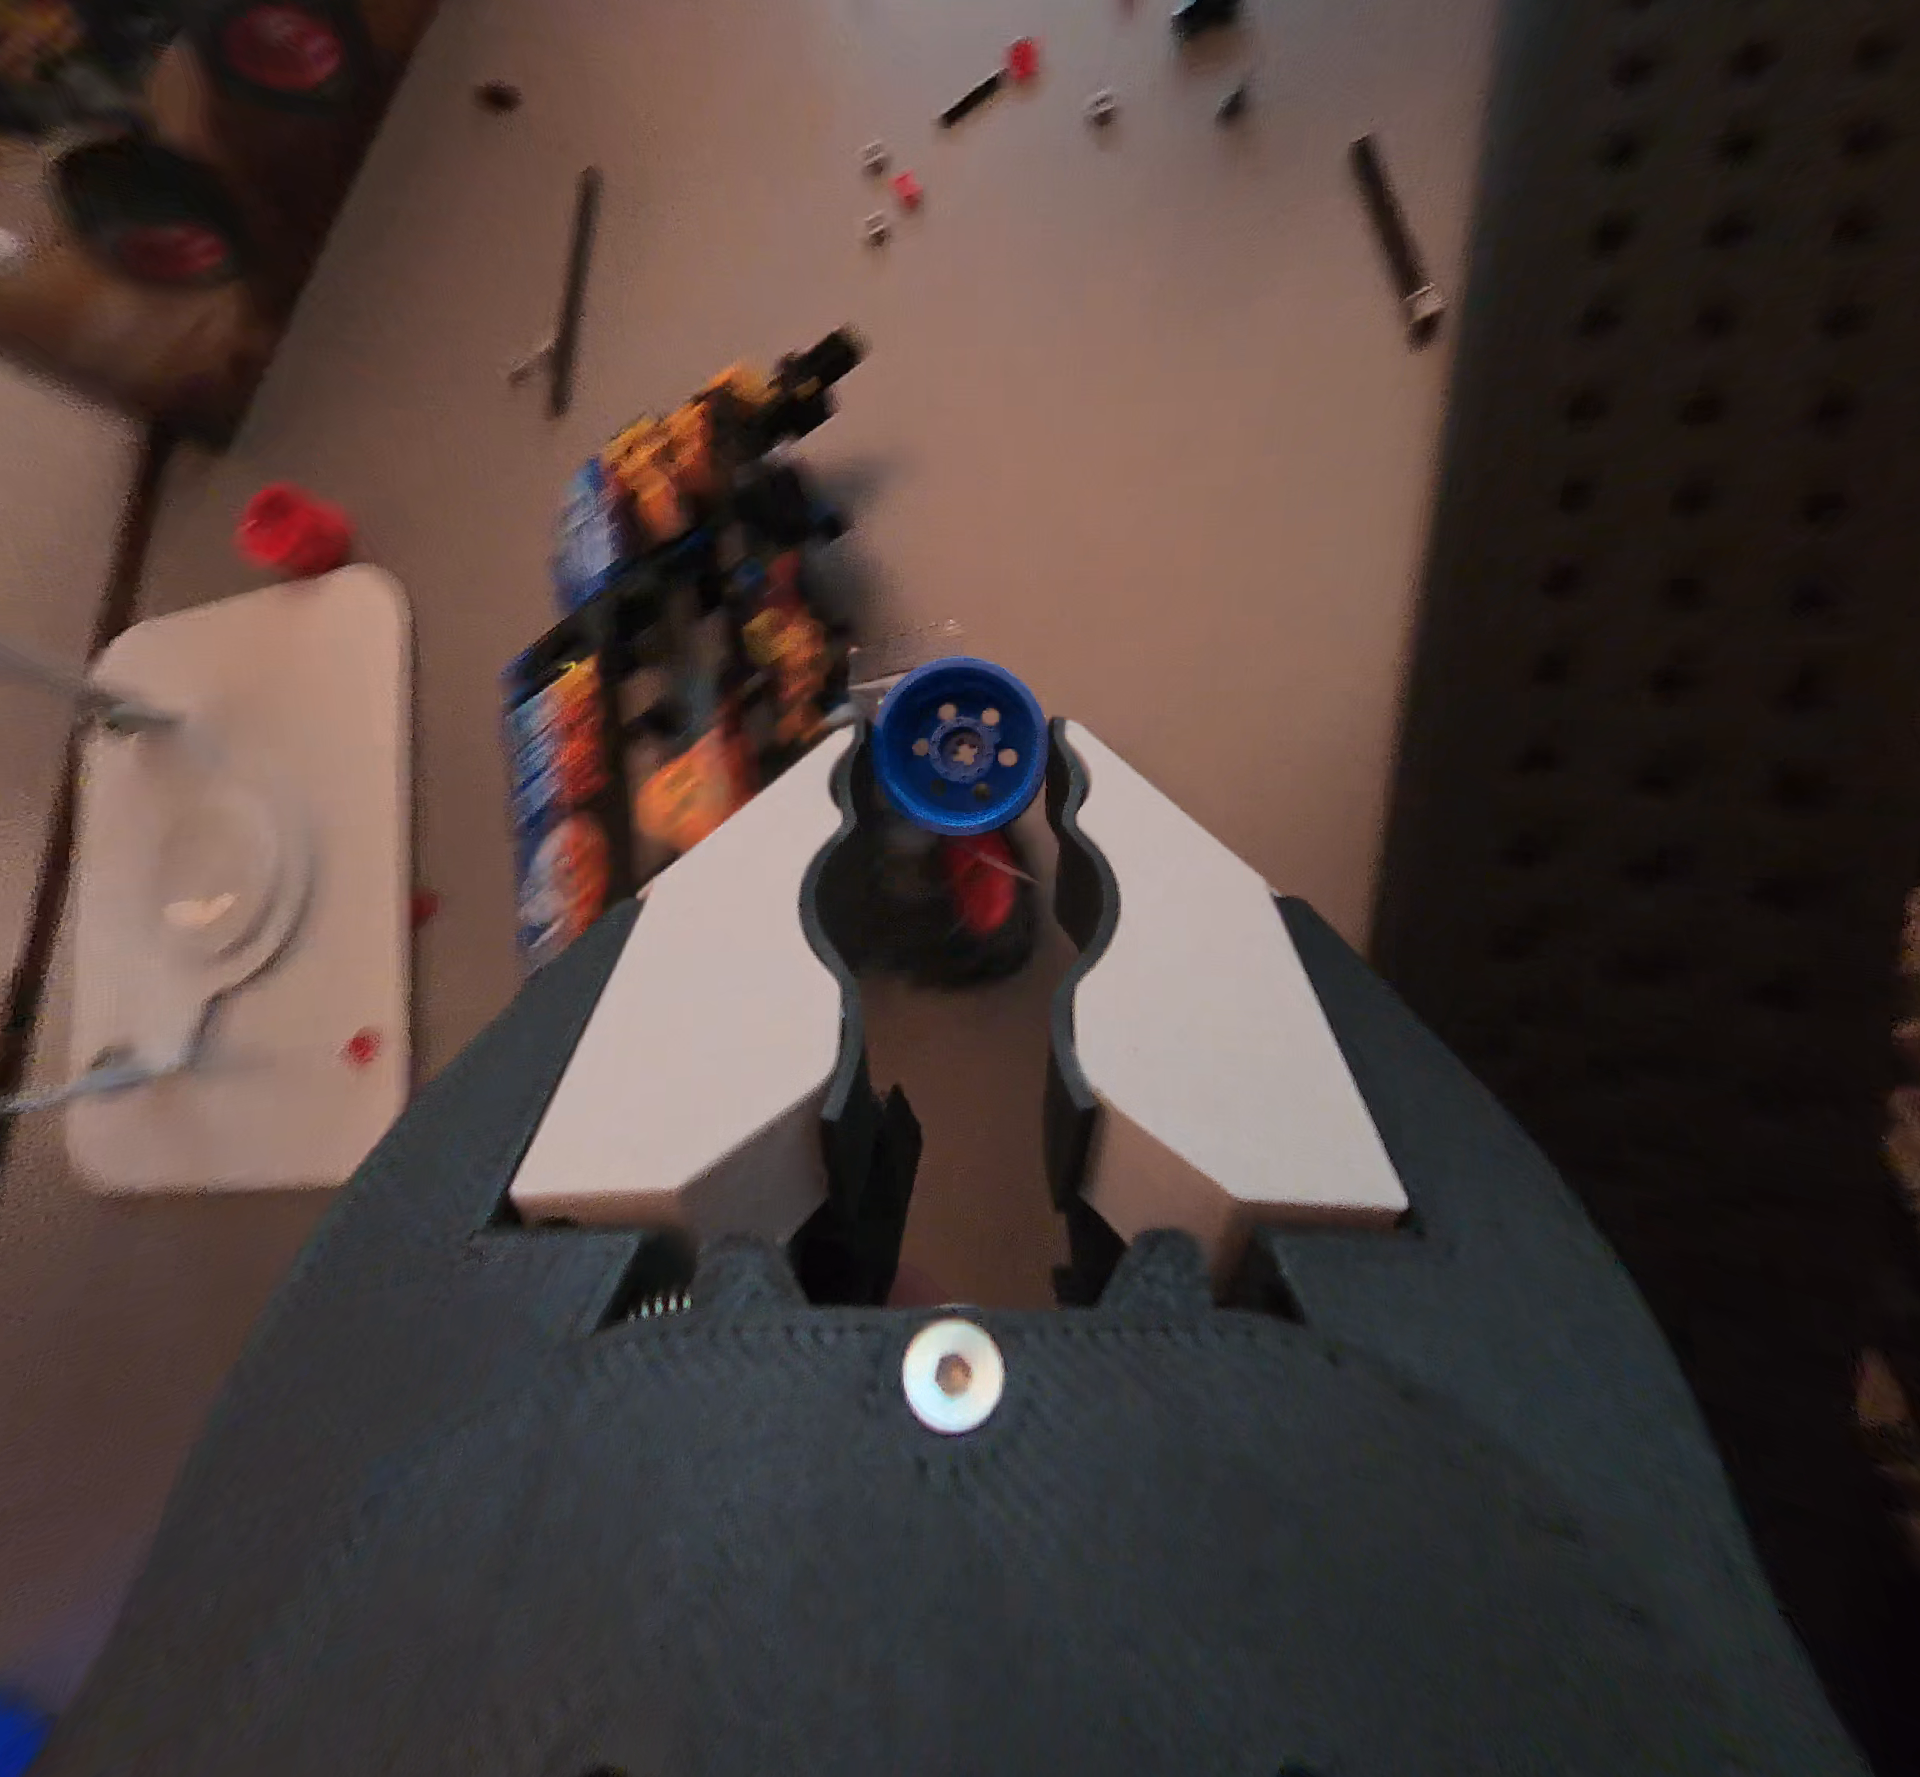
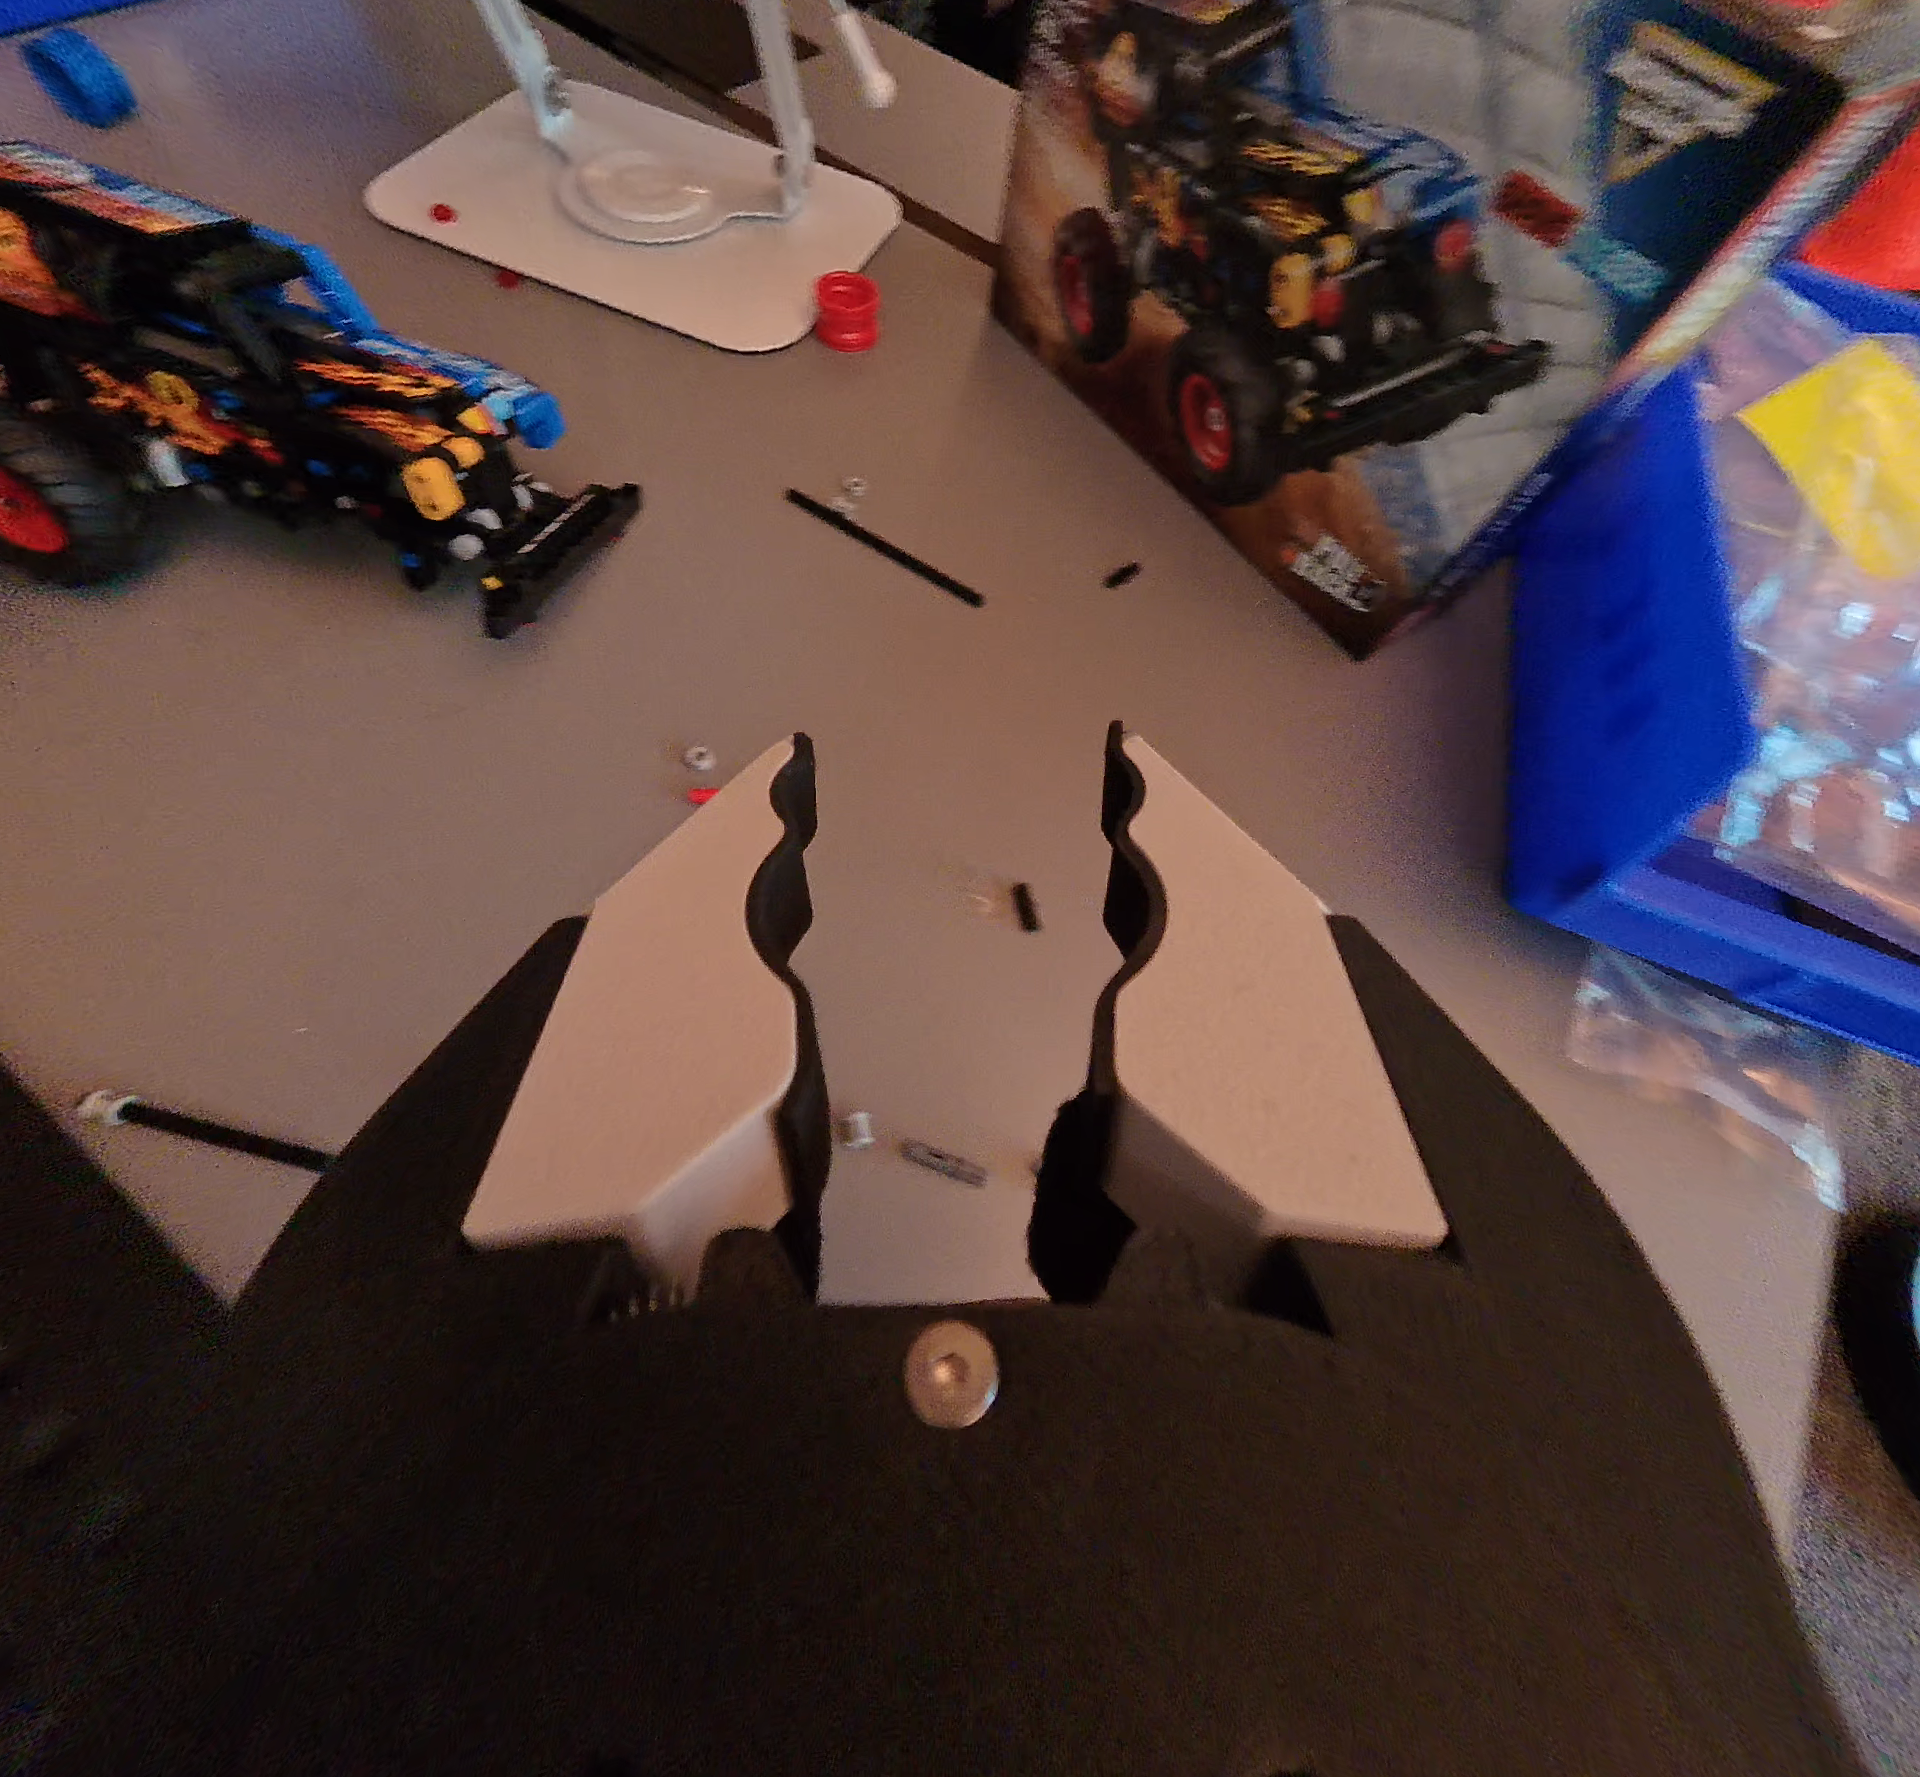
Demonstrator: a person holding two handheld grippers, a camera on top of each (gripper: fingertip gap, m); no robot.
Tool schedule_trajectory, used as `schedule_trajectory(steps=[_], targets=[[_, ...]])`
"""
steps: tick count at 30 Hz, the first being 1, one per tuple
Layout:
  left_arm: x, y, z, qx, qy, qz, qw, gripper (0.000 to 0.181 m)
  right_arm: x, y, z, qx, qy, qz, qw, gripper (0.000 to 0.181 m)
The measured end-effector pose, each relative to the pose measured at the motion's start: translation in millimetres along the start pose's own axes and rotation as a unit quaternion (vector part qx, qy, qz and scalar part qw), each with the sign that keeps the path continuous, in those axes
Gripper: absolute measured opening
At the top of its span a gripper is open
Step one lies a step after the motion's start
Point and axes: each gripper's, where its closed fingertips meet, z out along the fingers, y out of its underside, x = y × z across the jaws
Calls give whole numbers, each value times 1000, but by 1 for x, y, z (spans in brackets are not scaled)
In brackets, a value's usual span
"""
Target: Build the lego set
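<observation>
My left gripper (image 1: 958, 742) is shut on a blue wheel hub (image 1: 961, 756), held at the fingertips with its open face toward the camera. Just below it lies a black tyre with a red hub (image 1: 966, 896), part of the partly built truck (image 1: 675, 636), which is blurred. The same truck lies at the left of the right wrist view (image 2: 260, 397). My right gripper (image 2: 958, 738) is open and empty above the grey table (image 2: 935, 667). A small black pin (image 2: 1024, 906) lies on the table between its fingers.
A long black axle (image 2: 883, 548), a red hub (image 2: 847, 309), a blue tyre (image 2: 78, 75) and small grey bushes lie about. The set's box (image 2: 1299, 273) and a blue bin (image 2: 1621, 688) stand at the right. A white stand base (image 2: 634, 210) sits behind. A dark pegboard (image 1: 1683, 480) borders the table.
</observation>
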Motion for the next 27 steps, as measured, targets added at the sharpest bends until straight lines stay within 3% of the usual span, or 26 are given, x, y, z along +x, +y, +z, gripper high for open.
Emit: schedule_trajectory(steps=[2, 9, 12, 16, 19, 21, 23, 27], targets=[[25, -12, 26, -2, 23, 5, 1000, 32, -20, 1, 8, -2, -22, -8, 1000, 54], [42, -7, 83, -51, -7, 24, 998, 33, -81, 7, 40, -18, -91, -36, 995, 54], [41, -2, 85, -42, -9, -3, 999, 55, -93, 10, 49, -34, -103, -58, 992, 55], [34, -4, 51, -7, -17, -20, 1000, 55, -99, 9, 53, -34, -116, -61, 991, 55], [-1, 12, 9, -1, -72, -45, 996, 53, -101, 10, 55, -38, -122, -67, 990, 54], [-39, 38, -22, -16, -135, -66, 988, 43, -104, 10, 56, -38, -124, -71, 989, 54], [-89, 85, -54, -63, -220, -101, 968, 50, -106, 9, 57, -35, -125, -74, 989, 53], [-155, 163, -99, -91, -282, -190, 936, 50, -111, 8, 58, -24, -132, -72, 988, 52]])
